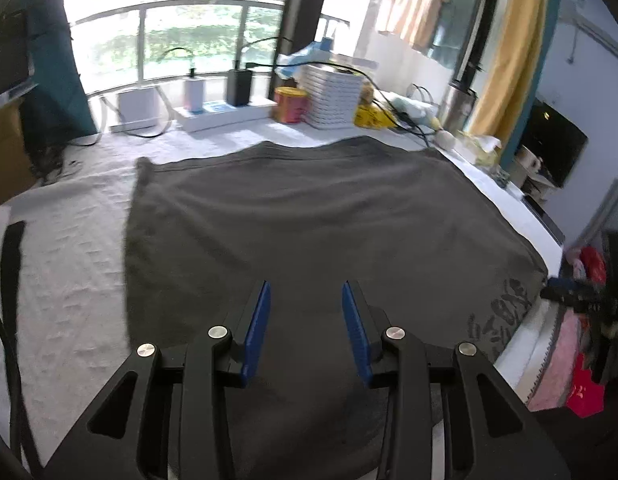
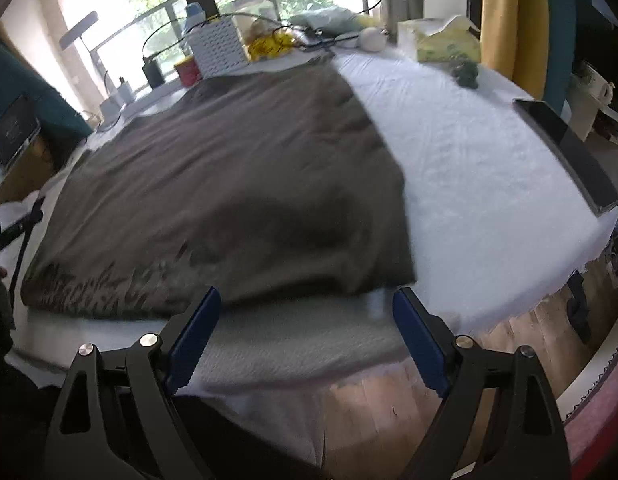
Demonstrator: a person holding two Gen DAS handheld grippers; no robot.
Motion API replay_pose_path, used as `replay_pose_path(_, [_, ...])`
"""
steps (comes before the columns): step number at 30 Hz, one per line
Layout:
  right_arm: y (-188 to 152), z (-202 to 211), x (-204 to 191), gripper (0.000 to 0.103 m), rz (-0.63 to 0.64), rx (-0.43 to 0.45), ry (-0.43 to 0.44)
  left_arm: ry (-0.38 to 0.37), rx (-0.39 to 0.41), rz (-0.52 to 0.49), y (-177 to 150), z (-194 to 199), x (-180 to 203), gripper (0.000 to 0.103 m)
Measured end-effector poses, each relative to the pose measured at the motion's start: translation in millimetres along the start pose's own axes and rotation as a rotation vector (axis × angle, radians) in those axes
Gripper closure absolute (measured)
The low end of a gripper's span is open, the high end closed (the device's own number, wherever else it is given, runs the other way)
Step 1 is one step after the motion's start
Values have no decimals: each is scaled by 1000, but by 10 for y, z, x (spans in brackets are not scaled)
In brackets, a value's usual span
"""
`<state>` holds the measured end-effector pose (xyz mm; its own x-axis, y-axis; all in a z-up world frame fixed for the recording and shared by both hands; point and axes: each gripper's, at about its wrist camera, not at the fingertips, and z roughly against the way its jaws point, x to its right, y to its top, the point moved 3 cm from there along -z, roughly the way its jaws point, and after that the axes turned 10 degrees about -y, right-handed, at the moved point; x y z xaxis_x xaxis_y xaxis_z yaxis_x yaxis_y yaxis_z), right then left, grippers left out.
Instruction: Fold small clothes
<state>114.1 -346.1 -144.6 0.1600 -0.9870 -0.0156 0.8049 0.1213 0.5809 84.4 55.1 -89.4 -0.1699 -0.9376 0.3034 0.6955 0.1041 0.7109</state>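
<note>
A dark grey-brown garment (image 1: pixel 309 216) with a faint printed pattern lies spread flat on a white-covered table (image 1: pixel 69 240). It also shows in the right wrist view (image 2: pixel 229 176), with the print along its near edge. My left gripper (image 1: pixel 305 292) is open and empty, hovering over the garment's near part. My right gripper (image 2: pixel 307 300) is open and empty, just off the garment's near edge, above the table's front edge.
Along the table's far side stand a white stacked box (image 1: pixel 333 96), a red tin (image 1: pixel 291 105), a black power bank (image 1: pixel 239 87), cables and a tissue pack (image 2: pixel 449 40). A dark tablet (image 2: pixel 565 152) lies at the right edge. Wooden floor (image 2: pixel 389 408) lies below.
</note>
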Motion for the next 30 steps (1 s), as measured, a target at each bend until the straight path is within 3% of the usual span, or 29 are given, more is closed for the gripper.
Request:
replay_pose_path(11, [236, -147, -98, 13, -99, 37, 97, 18, -3, 75, -93, 9, -241, 64])
replay_pose_path(30, [873, -586, -204, 13, -123, 62, 127, 34, -28, 95, 211, -247, -468, 64])
